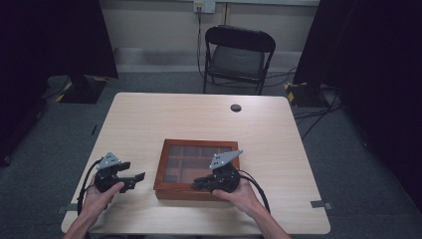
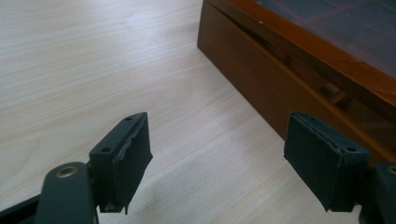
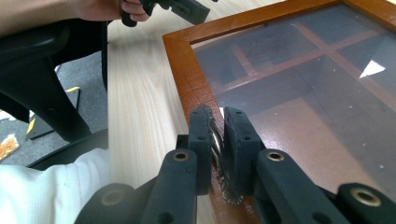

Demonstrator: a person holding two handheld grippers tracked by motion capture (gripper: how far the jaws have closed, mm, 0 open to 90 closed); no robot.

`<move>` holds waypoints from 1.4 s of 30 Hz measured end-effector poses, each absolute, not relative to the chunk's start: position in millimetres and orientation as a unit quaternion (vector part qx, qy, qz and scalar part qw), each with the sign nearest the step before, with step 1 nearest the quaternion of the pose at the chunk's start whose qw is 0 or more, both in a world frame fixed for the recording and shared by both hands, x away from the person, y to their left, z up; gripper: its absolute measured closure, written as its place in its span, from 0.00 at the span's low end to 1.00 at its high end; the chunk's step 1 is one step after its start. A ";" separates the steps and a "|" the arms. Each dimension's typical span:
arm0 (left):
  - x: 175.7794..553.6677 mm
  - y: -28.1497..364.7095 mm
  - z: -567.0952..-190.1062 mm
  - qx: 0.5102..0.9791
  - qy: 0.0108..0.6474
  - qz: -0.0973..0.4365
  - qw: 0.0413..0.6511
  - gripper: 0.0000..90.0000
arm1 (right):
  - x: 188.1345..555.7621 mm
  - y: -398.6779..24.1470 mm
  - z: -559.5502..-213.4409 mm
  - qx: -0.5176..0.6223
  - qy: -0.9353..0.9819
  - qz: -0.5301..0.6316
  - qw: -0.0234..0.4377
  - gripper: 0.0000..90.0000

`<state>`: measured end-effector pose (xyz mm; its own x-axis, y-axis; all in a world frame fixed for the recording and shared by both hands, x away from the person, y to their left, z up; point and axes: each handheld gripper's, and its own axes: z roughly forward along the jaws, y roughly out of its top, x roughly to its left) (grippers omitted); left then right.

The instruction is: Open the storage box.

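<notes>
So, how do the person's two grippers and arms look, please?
Both the left gripper and the right gripper are black, each with a grey three-cornered plate on top and a black cable trailing back. The jaws end in flat dark pads fixed with small screws. The forearms are bare in the high view.

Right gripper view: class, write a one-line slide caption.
Right gripper pinches a small metal latch at the front rim of the glass-lidded wooden box.

Black folding chair [image 1: 238, 57] behind the wooden table [image 1: 164, 117].
</notes>
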<state>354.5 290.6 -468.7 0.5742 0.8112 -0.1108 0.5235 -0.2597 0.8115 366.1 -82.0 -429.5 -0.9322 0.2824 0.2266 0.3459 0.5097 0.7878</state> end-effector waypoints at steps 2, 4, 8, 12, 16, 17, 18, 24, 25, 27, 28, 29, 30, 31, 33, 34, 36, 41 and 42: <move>353.7 287.5 -467.2 0.778 0.421 0.163 0.437 0.25 | 367.1 -81.8 -425.9 -0.181 -0.869 -0.459 0.036 0.91; 353.3 286.4 -466.3 0.780 0.412 0.162 0.441 0.24 | 367.7 -82.0 -423.5 -0.181 -0.869 -0.459 0.036 0.91; 352.7 278.2 -463.7 0.787 0.393 0.166 0.447 0.23 | 371.8 -81.4 -411.3 -0.183 -0.870 -0.456 0.041 0.91; 351.1 273.2 -460.9 0.790 0.372 0.176 0.454 0.23 | 374.5 -81.4 -405.3 -0.187 -0.870 -0.454 0.046 0.91; 349.2 266.2 -457.9 0.792 0.352 0.185 0.463 0.23 | 376.6 -81.3 -400.7 -0.187 -0.870 -0.453 0.048 0.92; 349.0 264.8 -457.1 0.794 0.344 0.188 0.464 0.23 | 377.3 -81.2 -399.2 -0.187 -0.870 -0.453 0.049 0.92; 348.4 262.4 -456.4 0.793 0.343 0.190 0.466 0.23 | 378.0 -81.3 -397.4 -0.188 -0.870 -0.453 0.049 0.91; 348.5 257.3 -453.5 0.790 0.320 0.226 0.471 0.23 | 382.6 -80.6 -386.7 -0.189 -0.872 -0.449 0.051 0.92; 348.5 257.1 -453.0 0.787 0.319 0.227 0.477 0.23 | 383.7 -80.7 -385.4 -0.189 -0.872 -0.448 0.054 0.92; 348.3 256.7 -452.0 0.785 0.317 0.226 0.482 0.22 | 384.7 -80.9 -384.6 -0.189 -0.872 -0.449 0.056 0.92; 348.0 255.0 -449.4 0.786 0.306 0.233 0.485 0.22 | 386.0 -80.6 -383.2 -0.189 -0.872 -0.447 0.060 0.92; 348.0 253.7 -448.0 0.786 0.300 0.235 0.487 0.22 | 386.5 -80.6 -382.5 -0.190 -0.872 -0.447 0.060 0.92; 347.7 252.2 -446.7 0.787 0.297 0.239 0.485 0.22 | 387.3 -80.7 -381.6 -0.189 -0.872 -0.447 0.061 0.92; 347.4 251.2 -446.3 0.786 0.291 0.241 0.490 0.23 | 387.9 -81.0 -380.4 -0.190 -0.872 -0.447 0.061 0.92; 347.2 250.2 -445.7 0.786 0.286 0.241 0.492 0.24 | 388.5 -81.3 -378.8 -0.190 -0.872 -0.447 0.061 0.92; 346.9 246.6 -444.1 0.789 0.276 0.241 0.494 0.24 | 390.9 -81.2 -376.1 -0.189 -0.873 -0.444 0.064 0.92; 347.1 243.5 -442.7 0.786 0.270 0.245 0.499 0.24 | 392.9 -79.9 -373.4 -0.187 -0.877 -0.438 0.066 0.92; 348.6 239.3 -443.1 0.782 0.263 0.251 0.506 0.26 | 396.2 -79.6 -367.5 -0.186 -0.876 -0.440 0.068 0.92; 349.1 236.3 -443.8 0.784 0.257 0.256 0.504 0.27 | 398.1 -79.8 -365.2 -0.185 -0.875 -0.441 0.069 0.92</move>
